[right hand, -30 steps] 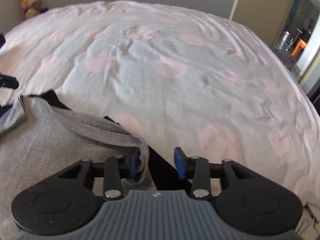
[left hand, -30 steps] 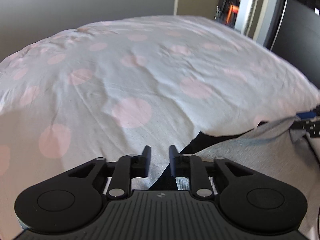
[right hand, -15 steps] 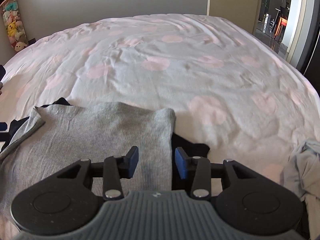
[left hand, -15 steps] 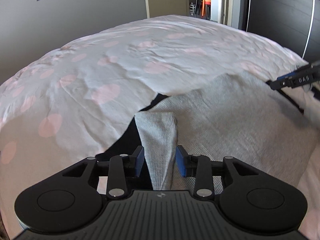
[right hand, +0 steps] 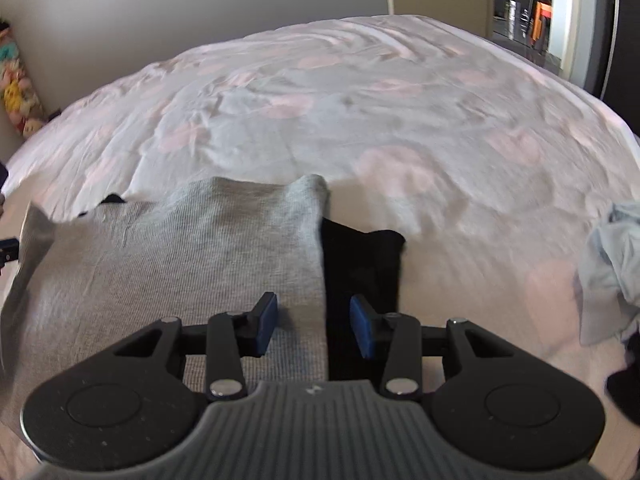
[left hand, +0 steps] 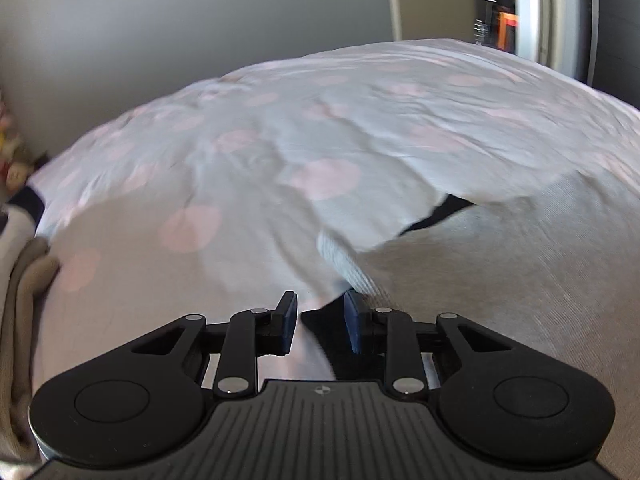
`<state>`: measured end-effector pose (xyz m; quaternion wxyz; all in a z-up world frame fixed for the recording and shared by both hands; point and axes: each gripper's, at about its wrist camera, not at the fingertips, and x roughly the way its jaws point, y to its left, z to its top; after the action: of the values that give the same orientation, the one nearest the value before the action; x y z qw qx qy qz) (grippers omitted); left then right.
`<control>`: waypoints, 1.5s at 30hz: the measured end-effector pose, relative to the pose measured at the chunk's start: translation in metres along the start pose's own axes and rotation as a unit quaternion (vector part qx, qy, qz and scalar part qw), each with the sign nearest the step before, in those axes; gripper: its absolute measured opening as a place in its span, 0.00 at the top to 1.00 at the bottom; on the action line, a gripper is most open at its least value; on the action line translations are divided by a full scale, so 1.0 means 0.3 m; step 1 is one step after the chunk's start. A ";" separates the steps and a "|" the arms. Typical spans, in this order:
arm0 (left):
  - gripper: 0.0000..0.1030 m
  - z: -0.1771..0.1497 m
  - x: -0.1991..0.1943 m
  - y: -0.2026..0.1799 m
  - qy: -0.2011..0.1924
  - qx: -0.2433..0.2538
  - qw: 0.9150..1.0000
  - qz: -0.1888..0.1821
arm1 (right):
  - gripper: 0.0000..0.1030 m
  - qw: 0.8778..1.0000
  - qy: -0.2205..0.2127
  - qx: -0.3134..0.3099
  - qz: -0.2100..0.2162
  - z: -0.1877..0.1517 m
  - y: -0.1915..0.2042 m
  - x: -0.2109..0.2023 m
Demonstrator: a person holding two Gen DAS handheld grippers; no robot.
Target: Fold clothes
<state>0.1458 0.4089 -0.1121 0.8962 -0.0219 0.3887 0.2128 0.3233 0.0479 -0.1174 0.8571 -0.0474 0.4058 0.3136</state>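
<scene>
Garment: grey ribbed top (right hand: 172, 256), spread flat on the bed (right hand: 400, 120) near its near edge, lying over a black piece (right hand: 360, 256) that peeks out along its right side and at a gap in its far edge.
Change, half a second back: in the left wrist view the folded grey strip stood between the fingers then; now sits just ahead of the tips, with only black cloth and bedding showing in the gap.
Change, a second back: grey cloth hung bunched and lifted at both claws; now laid out smooth, far edge straight across the bed.
Left gripper (left hand: 320, 322): jaws closing after a brief widening, narrow gap, no pad seen pressing on cloth; picture blurred, so contact with the grey strip's end not certain.
Right gripper (right hand: 313, 326): jaws part-spread and unchanged, hovering over the seam where grey meets black, pinching nothing.
Meaning for the task: lay-down looks finished and the garment released; likely next a fresh grasp on an edge or sleeve for the first fold.
Risk: black layer underneath could be caught along with the grey edge and dragged.
Elsewhere: crumpled pale blue cloth (right hand: 608, 272) at the bed's right edge, waiting; beige folded fabric (left hand: 24, 300) at the left edge.
</scene>
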 end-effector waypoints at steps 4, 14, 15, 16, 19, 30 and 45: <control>0.76 -0.006 -0.025 0.081 0.000 -0.056 0.998 -0.027 | 0.57 1.000 -0.016 0.003 0.007 -0.008 -0.022 -0.050; 0.72 0.008 0.037 0.129 0.015 -0.128 0.988 -0.086 | 0.57 0.998 -0.023 0.049 0.012 0.107 -0.030 0.033; 0.72 0.011 0.052 0.130 0.017 -0.130 0.987 -0.088 | 0.57 0.998 -0.022 0.054 0.012 0.121 -0.028 0.053; 0.72 0.013 0.067 0.131 0.020 -0.131 0.987 -0.090 | 0.57 0.998 -0.022 0.059 0.012 0.135 -0.025 0.073; 0.72 0.014 0.120 0.142 0.033 -0.141 0.986 -0.088 | 0.57 0.997 -0.018 0.073 0.011 0.168 -0.025 0.137; 0.91 0.053 0.151 0.099 -0.002 -0.112 0.990 -0.085 | 0.95 0.995 -0.018 0.096 0.022 0.199 -0.007 0.256; 0.97 0.144 -0.122 0.143 -0.065 -0.136 0.984 -0.095 | 0.95 0.991 -0.125 0.050 0.023 0.222 0.042 -0.158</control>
<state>0.1361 0.4432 -0.0507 0.9242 -0.1668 0.2934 0.1786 0.3381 0.0569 -0.0364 0.8950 0.0445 0.3121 0.3156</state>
